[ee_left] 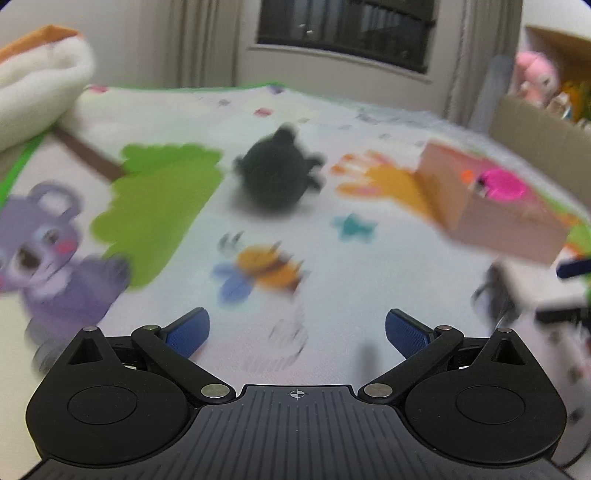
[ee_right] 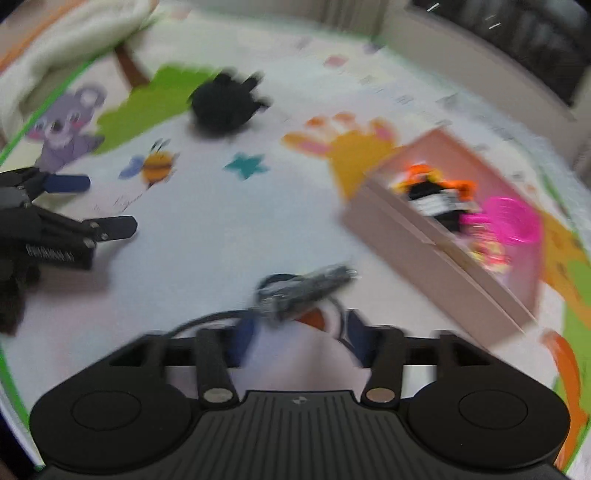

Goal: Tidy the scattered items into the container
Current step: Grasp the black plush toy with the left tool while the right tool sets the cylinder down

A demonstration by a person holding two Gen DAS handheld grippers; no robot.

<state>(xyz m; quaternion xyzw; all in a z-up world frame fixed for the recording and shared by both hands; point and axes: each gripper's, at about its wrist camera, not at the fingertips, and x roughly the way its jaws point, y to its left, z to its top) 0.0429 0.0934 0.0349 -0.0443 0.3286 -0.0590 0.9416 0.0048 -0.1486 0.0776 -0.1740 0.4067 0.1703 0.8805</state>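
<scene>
Directly under the left wrist camera, the left tongs (ee_left: 295, 325) stand wide apart with nothing between the blue pads (ee_left: 188, 332), hanging over a bare patch of the printed play mat (ee_left: 388, 266) on the floor. At the near edge of the right wrist view, the right tongs (ee_right: 299, 332) have a pale white item (ee_right: 295, 354) filling the gap from pad to pad. Blur prevents confirming whether the pads press on it, so I cannot tell if it is gripped. Just ahead of those tongs is a grey item with a dark cord (ee_right: 306, 288), smeared by motion and not identifiable.

Further out, to the right, the container, a pinkish open box (ee_right: 424, 266), rests on the mat. Inside it lie an orange and black toy (ee_right: 432, 195) and a magenta item (ee_right: 506, 221), both against the far side.

Midway across the mat, well apart from the box, a black plush toy (ee_left: 277, 177) lies beside the green tree print (ee_left: 162, 199), untouched by either tool.

Beyond the mat, a white cushion (ee_left: 37, 85) sits at the far left, a dark window (ee_left: 347, 29) in the back wall, and a cardboard carton (ee_left: 524, 118) with a pink plush (ee_left: 535, 74) at the far right
</scene>
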